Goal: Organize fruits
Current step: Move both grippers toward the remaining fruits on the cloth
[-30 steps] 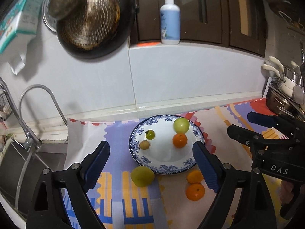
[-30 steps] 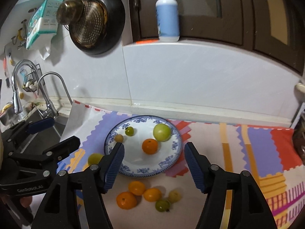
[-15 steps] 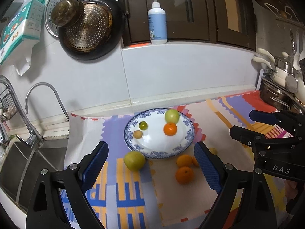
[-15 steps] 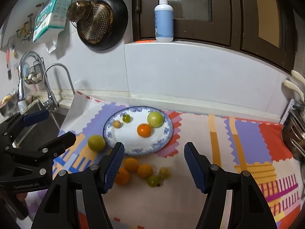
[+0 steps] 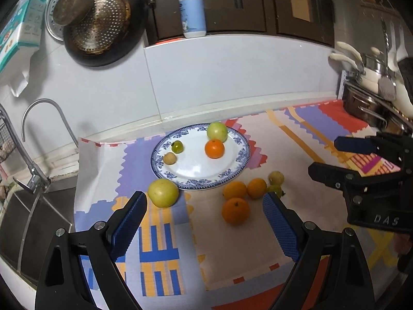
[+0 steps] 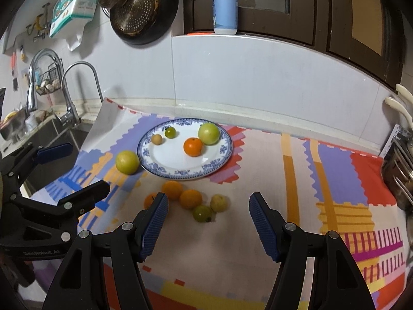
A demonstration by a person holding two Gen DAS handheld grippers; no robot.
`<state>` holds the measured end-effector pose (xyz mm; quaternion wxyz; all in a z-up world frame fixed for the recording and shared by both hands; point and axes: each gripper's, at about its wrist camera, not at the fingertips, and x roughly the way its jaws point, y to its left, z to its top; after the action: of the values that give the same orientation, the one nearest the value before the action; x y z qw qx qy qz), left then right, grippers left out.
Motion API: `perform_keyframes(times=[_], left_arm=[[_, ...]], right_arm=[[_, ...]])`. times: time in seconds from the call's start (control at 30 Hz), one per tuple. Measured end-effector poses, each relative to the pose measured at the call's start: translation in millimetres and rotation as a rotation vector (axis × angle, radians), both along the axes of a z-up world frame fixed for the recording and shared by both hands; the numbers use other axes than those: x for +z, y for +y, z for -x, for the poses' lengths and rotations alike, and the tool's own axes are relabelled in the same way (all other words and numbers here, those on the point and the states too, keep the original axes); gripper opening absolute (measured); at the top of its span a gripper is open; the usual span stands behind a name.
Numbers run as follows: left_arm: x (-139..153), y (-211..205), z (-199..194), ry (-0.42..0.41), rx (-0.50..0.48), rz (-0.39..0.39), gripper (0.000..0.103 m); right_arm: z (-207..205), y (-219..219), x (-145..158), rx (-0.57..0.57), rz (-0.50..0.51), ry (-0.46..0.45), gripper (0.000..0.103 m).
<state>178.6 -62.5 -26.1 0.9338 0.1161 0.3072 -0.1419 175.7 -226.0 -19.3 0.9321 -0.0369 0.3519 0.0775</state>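
The plate (image 6: 222,164) lay on the patterned mat (image 6: 271,180) toward the bench's back edge, carrying a green apple (image 6: 209,133), an orange (image 6: 193,146) and two small fruits. A yellow apple (image 6: 127,162) touched the plate's left rim. Near its front rim, three oranges (image 5: 235,211) and two small greenish fruits (image 6: 202,213) clustered on the mat. The left gripper (image 5: 205,222) and right gripper (image 6: 208,222) hovered over the bench's front edge, both spread wide and grasping nothing. A faucet (image 6: 77,90) stood left; pots (image 5: 366,103) crowded the right corner.

Ten fruits (image 6: 192,146) — one plate (image 6: 224,155)
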Motion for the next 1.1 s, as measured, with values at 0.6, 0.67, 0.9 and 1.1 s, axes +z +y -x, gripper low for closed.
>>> perform_keyframes(times=[0.6, 0.67, 0.9, 1.1], left_arm=[[-48, -10, -9, 0.013, -0.108, -0.016, 0.082], [-53, -11, -13, 0.024, -0.119, -0.020, 0.079], [-71, -17, -30, 0.058, -0.154, -0.029, 0.074], [-79, -22, -43, 0.092, -0.186, -0.019, 0.071]], right_arm=[[-8, 11, -43, 0.070, 0.065, 0.029, 0.065], [-13, 12, -49, 0.075, 0.066, 0.039, 0.065], [-28, 13, -69, 0.089, 0.043, 0.086, 0.054], [-40, 13, -80, 0.095, 0.022, 0.111, 0.049]])
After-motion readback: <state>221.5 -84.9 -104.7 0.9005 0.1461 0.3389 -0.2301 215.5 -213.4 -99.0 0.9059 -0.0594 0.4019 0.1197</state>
